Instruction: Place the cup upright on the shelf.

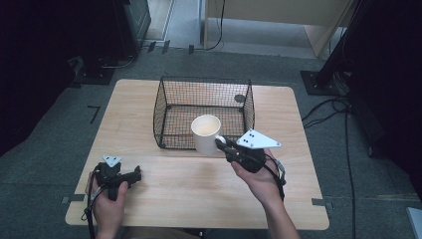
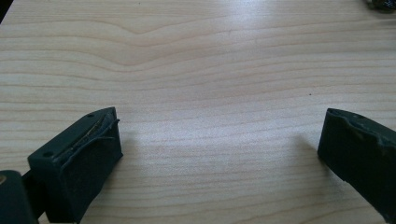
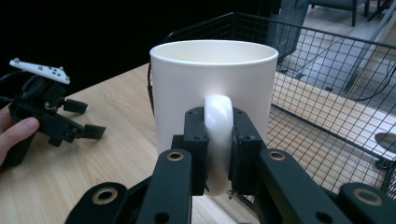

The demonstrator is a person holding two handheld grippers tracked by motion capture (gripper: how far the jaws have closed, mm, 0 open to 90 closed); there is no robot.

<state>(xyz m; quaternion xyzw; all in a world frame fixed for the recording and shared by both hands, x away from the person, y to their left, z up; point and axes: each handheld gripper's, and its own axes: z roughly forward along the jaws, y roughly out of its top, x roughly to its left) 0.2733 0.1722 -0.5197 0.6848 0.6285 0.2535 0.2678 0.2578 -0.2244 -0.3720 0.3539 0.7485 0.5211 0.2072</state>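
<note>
The right tongs (image 3: 218, 154) pinch the handle of the white mug (image 3: 212, 88), which stays upright just in front of the wire basket (image 1: 171, 107), near the middle of the table (image 1: 149, 189). It looks ready to go over the basket's front wall. Lift it high enough to clear the wire, keep it level, then lower it slowly. The left tongs (image 2: 219, 149) stay spread, holding nothing, near the table's front left corner.

White mug (image 1: 206, 133), upright, beside basket (image 1: 169, 107)

No text, label, brand, number or sign can be read on anything in these pictures; all surfaces are without writing.
</note>
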